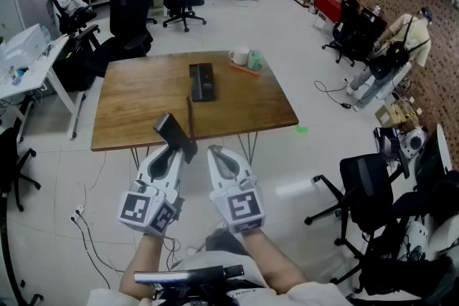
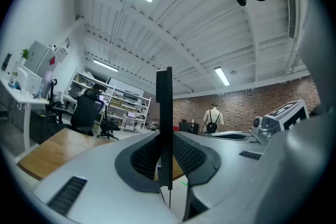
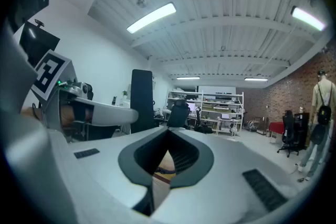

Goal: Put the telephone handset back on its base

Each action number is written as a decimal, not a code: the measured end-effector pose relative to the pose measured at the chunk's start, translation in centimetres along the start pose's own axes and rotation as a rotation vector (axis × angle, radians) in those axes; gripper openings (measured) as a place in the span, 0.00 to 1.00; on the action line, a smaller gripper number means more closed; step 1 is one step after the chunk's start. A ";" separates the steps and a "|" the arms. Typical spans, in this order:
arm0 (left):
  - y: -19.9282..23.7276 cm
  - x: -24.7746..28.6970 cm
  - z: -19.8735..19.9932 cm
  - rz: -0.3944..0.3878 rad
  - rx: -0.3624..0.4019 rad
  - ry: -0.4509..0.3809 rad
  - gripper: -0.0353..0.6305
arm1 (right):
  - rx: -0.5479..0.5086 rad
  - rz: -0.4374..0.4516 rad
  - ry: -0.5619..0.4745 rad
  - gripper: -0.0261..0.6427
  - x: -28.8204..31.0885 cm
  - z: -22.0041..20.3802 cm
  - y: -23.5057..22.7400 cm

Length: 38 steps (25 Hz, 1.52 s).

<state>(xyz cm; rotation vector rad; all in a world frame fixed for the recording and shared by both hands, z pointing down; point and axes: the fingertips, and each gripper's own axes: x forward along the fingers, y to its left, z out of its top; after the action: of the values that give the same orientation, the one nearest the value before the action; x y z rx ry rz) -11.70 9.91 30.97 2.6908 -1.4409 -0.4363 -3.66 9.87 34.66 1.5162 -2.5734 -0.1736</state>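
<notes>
I stand back from the wooden table [image 1: 136, 107]. On it, towards the far side, lies the black telephone base [image 1: 202, 82]. My left gripper [image 1: 179, 147] is shut on the black handset [image 1: 174, 134], which is held in the air short of the table's near edge. A thin cord [image 1: 190, 115] runs from the handset towards the base. The left gripper view has the handset [image 2: 164, 123] edge-on and upright between the jaws of the left gripper [image 2: 166, 168]. To its right, my right gripper [image 1: 219, 153] is shut and holds nothing. In its own view the right gripper [image 3: 157, 176] has the handset [image 3: 142, 97] at its left.
A white mug [image 1: 239, 56] and a green cup [image 1: 255, 60] stand at the table's far right corner. Black office chairs stand behind the table [image 1: 131, 3] and at my right [image 1: 366, 188]. A white desk [image 1: 32, 64] is on the left. A person [image 1: 401, 43] stands far right.
</notes>
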 end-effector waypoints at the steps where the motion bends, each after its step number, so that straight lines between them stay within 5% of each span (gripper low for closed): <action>1: -0.1 0.1 -0.1 -0.003 -0.001 0.001 0.15 | 0.001 -0.004 -0.001 0.05 0.0 0.0 -0.2; 38: 8.4 16.5 -5.6 -0.002 -0.029 0.094 0.15 | 0.024 -0.004 0.050 0.05 14.5 -3.5 -11.8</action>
<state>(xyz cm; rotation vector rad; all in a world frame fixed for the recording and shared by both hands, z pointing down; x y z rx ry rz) -8.33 -8.87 34.21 2.6514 -1.3964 -0.3230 0.18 -8.61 37.10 1.5142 -2.5423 -0.1042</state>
